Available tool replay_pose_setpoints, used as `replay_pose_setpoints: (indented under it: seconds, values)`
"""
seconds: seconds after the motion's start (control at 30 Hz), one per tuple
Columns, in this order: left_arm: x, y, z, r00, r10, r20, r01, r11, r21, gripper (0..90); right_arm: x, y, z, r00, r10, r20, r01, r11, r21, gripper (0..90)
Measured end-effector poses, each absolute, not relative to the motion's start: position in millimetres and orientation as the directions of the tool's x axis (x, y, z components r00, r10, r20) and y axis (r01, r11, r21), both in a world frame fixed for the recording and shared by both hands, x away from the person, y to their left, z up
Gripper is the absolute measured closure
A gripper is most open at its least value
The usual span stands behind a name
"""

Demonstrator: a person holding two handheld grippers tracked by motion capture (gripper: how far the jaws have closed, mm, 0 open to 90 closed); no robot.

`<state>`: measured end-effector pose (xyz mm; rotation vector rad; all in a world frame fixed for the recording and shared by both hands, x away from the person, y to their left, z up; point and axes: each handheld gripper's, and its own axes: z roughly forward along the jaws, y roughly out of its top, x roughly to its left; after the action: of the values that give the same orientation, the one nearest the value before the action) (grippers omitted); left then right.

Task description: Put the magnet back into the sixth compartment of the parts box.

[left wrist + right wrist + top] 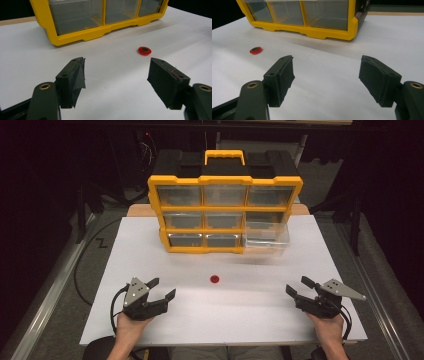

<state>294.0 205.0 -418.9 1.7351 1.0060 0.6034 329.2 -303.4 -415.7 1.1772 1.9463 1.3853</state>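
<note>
1. Left hand-held gripper point(162, 288): rests near the front left edge of the table point(150, 240), jaws spread wide and empty. It points forward and inward toward the disc, which suggests a ready stance ahead of a reach. In the left gripper view the disc lies beyond the right-hand jaw, well apart from both pads.

2. Disc point(214, 279): small, red, with a darker centre. It lies flat on the bare table between the two grippers and in front of the organiser, touching nothing. Lying out in the open like this, it is likely the item to be picked up. Whether it is a cap, a magnet or a washer cannot be told at this size.

3. Organiser point(225, 212): yellow frame, black top, yellow carry handle, three rows of clear drawers. It stands upright at the back of the table with the drawer fronts facing the person, so each can be reached from the front.

4. Drawer point(266, 239): bottom right, pulled out past the frame, probably opened to receive the disc. It looks empty, though the clear plastic makes this uncertain.

5. Right hand-held gripper point(297, 286): near the front right edge, jaws wide, nothing between them, angled inward like its partner.
</note>
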Motion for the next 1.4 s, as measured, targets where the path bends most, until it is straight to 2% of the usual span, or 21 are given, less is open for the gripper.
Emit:
replay_pose_setpoints:
  seconds: [0.7,0.93,1.03,1.13,1.4]
  values:
    - [293.7,205.3,-418.6,0.536,0.842,-0.064,0.34,-0.146,0.929,29.8,328.6,-303.4,-414.3,-0.52,0.85,0.085,0.357,0.126,0.926,29.6]
    - [294.0,206.1,-418.6,0.536,0.842,-0.066,0.339,-0.144,0.93,29.8,327.4,-305.9,-413.6,-0.514,0.852,0.096,0.356,0.111,0.928,29.6]
    - [293.9,206.3,-418.6,0.535,0.842,-0.064,0.339,-0.144,0.93,29.8,327.3,-306.9,-413.3,-0.517,0.846,0.133,0.365,0.077,0.928,29.2]
    - [294.0,206.6,-418.6,0.535,0.842,-0.065,0.339,-0.143,0.93,29.8,324.4,-304.9,-410.6,-0.517,0.849,0.11,0.341,0.087,0.936,29.4]
    - [293.8,207.3,-418.5,0.534,0.843,-0.071,0.337,-0.136,0.932,29.8,325.9,-303.4,-408.4,-0.526,0.841,0.129,0.343,0.071,0.937,29.4]
